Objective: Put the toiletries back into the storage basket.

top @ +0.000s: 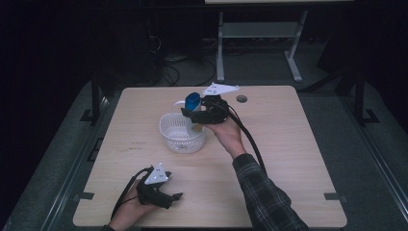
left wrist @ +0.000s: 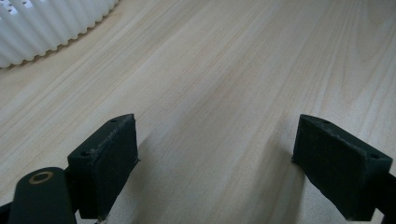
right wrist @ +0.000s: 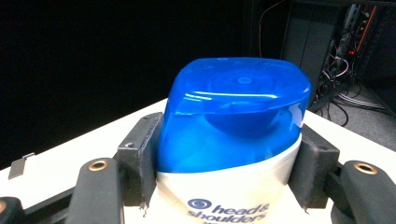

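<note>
So the grab is done: the right gripper [top: 196, 111] has its jaws clamped on the shampoo bottle [top: 193, 103], blue cap up, right over the far rim of the white basket [top: 179, 139]. Looks like it's partly inside already, hard to say. What's left is letting go. The left gripper [top: 174, 197] sits near-left on the table [top: 288, 144], jaws apart, empty.
</note>
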Tool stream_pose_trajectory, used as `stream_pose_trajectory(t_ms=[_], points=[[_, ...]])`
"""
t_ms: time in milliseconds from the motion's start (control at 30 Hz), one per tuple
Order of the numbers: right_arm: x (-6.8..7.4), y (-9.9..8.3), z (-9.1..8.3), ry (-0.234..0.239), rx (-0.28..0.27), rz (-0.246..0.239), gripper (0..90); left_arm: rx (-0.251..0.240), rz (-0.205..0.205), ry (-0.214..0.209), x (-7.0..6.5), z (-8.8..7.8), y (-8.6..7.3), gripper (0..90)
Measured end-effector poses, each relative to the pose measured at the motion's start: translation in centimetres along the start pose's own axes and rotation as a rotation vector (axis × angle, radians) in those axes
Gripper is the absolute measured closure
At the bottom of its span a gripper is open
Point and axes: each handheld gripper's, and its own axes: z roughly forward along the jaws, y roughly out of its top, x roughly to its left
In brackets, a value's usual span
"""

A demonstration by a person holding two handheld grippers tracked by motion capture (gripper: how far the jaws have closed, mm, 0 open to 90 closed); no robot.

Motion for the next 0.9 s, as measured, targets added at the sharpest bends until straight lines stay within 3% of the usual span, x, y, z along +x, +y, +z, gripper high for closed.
stream_pose_trajectory(t_ms=[900], points=[[-0.4, -2.4, 1.5, 0.003, 0.063, 0.014, 35.2, 0.004, 0.002, 0.0, 0.0, 0.0, 0.0, 12.9]])
